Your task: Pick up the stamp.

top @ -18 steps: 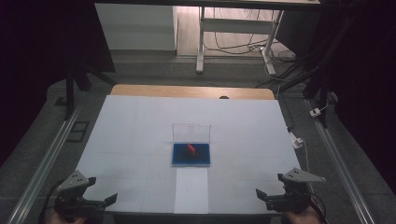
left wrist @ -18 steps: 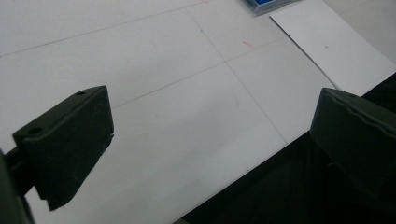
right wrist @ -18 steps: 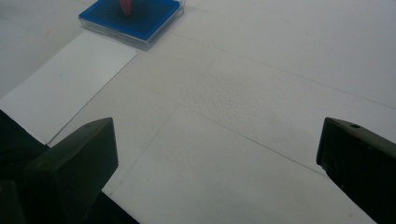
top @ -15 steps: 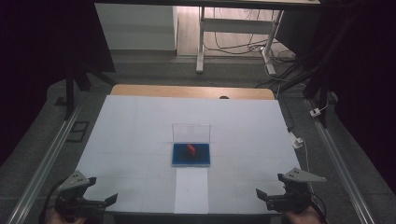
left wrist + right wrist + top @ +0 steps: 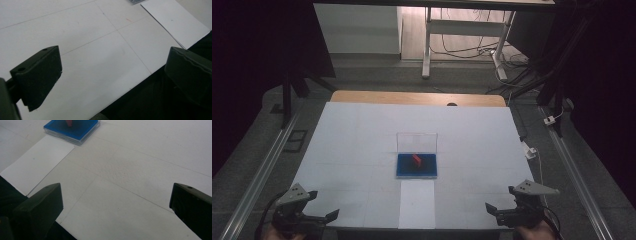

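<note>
A clear case with a blue base (image 5: 417, 165) lies open at the middle of the white table (image 5: 362, 140), its lid (image 5: 417, 142) standing up at the back. A small red piece (image 5: 416, 159) rests on the blue base (image 5: 72, 128). My left gripper (image 5: 319, 218) is at the near left corner, open, nothing between its jaws. Its black fingers (image 5: 37, 77) hang over the table's front edge. At the near right corner my right gripper (image 5: 496, 212) is open and empty too, its fingers (image 5: 40, 210) spread wide above the table.
A white sheet of paper (image 5: 417, 204) lies in front of the case, reaching the front edge. A wooden strip (image 5: 417, 98) runs along the far edge. Metal rails (image 5: 259, 172) flank both sides. A desk frame with cables (image 5: 462, 30) stands beyond.
</note>
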Motion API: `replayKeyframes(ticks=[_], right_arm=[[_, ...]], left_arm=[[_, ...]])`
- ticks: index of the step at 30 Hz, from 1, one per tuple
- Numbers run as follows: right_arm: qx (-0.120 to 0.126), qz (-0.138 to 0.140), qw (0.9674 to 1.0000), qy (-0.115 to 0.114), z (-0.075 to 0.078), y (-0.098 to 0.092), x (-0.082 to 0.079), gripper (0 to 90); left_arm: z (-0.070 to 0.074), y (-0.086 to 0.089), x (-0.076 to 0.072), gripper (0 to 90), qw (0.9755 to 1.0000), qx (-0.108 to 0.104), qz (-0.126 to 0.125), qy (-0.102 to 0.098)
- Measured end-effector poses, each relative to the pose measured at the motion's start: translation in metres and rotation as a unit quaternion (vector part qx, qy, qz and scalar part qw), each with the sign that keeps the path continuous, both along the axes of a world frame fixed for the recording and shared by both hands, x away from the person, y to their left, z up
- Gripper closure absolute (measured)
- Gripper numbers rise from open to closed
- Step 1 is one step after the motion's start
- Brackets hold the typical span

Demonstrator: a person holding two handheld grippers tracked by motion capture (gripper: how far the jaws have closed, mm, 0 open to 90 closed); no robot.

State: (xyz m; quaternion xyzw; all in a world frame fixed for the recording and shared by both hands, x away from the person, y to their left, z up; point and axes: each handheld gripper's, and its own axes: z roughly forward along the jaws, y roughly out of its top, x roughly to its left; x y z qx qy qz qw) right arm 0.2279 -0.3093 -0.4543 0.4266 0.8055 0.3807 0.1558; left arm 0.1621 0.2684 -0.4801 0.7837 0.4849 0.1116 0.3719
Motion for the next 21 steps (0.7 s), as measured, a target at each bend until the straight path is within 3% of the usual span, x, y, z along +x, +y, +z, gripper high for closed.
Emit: replayKeyframes(ticks=[12,17,21], right_arm=[[-0.014,0.012,0.9998,0.000,0.0000,0.0037,0.0000,0.0],[0.008,0.019,0.9998,-0.001,0.0015,0.0041,0.0003,0.0],[0.007,0.032,0.9994,-0.012,0.0040,0.0100,0.0004,0.0]], left_arm=[[-0.0006,-0.0009,0.0006,1.9,1.0000,0.003,-0.003,0.002],[-0.0008,-0.0031,0.0007,2.8,0.9999,0.014,-0.005,0.003],[-0.0009,-0.0034,0.0010,2.6,0.9999,0.016,-0.005,0.005]])
